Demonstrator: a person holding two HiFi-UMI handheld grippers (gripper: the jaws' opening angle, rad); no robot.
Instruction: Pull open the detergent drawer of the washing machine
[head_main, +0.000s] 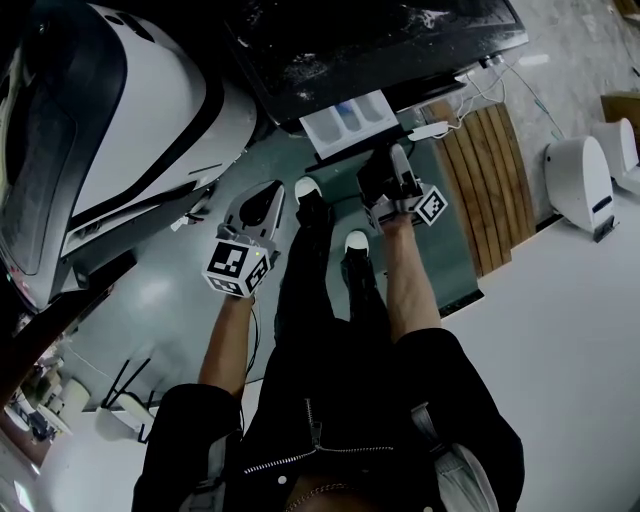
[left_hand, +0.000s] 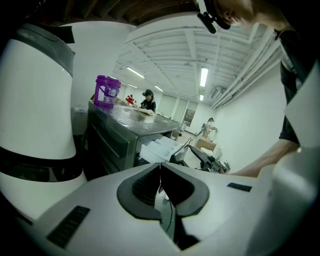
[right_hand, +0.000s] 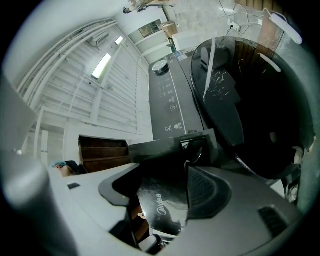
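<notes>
The dark washing machine (head_main: 380, 40) stands at the top of the head view. Its white detergent drawer (head_main: 350, 118) sticks out, showing blue compartments. My right gripper (head_main: 400, 165) is at the drawer's right front end. In the right gripper view the glossy dark drawer front (right_hand: 160, 210) with a printed logo fills the gap in the right gripper (right_hand: 161, 192), and the pads sit against it. The round door glass (right_hand: 260, 100) is to the right. My left gripper (head_main: 262, 200) hangs away from the machine, and in its own view the left gripper (left_hand: 160, 167) is shut on nothing. The drawer (left_hand: 160, 147) shows beyond it.
A large white and black rounded housing (head_main: 120, 110) fills the left. A slatted wooden board (head_main: 495, 180) and a white device (head_main: 580, 180) lie to the right, with a white power strip (head_main: 430, 130) and cables. A purple bucket (left_hand: 107, 91) stands on the machine. My shoes (head_main: 357, 242) are below the drawer.
</notes>
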